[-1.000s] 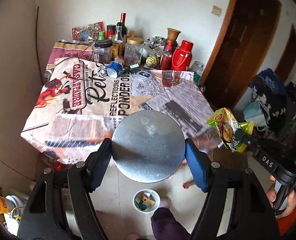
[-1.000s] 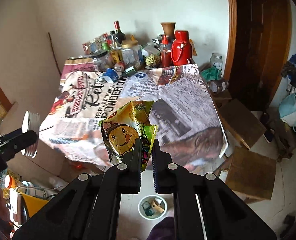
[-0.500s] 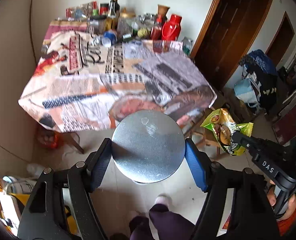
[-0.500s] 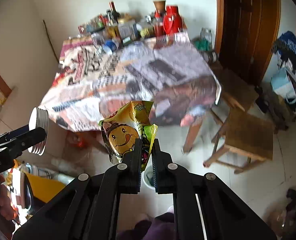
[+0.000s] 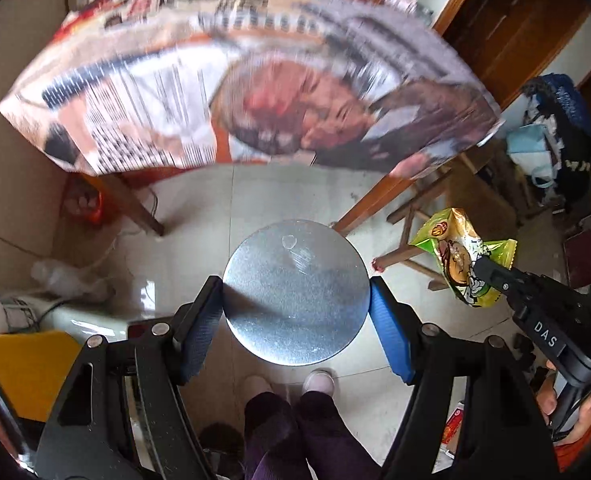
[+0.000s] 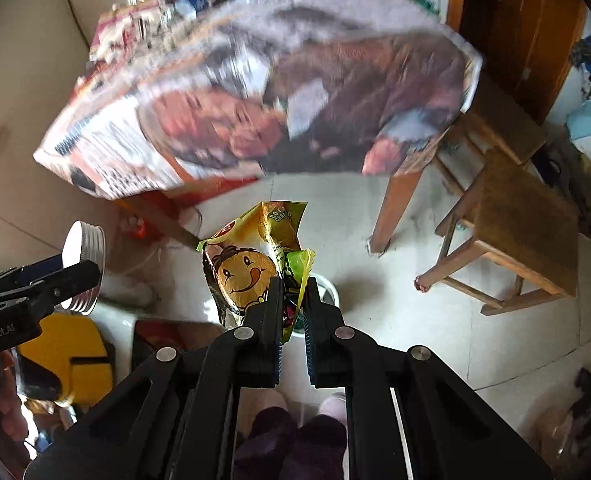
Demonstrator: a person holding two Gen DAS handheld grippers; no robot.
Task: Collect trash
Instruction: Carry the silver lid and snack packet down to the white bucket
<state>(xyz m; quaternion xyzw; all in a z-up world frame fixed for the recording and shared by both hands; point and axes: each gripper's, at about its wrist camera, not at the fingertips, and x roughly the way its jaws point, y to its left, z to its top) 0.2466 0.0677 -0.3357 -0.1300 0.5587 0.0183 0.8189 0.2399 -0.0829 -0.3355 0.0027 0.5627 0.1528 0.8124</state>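
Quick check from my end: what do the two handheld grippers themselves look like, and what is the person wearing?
Both are black plastic frames with silver screws. The left gripper has blue textured pads; white lettering runs along its side in the right wrist view. The right gripper carries white "DAS" lettering, seen from the left wrist. The person wears dark purple trousers, pale slippers and an orange cuff.

"DAS" stood in white on the right gripper body, left wrist view. "enRobot_AI", start cut off, showed on the left gripper body, right wrist view. Snack bag print and tablecloth newsprint text too blurred to read.
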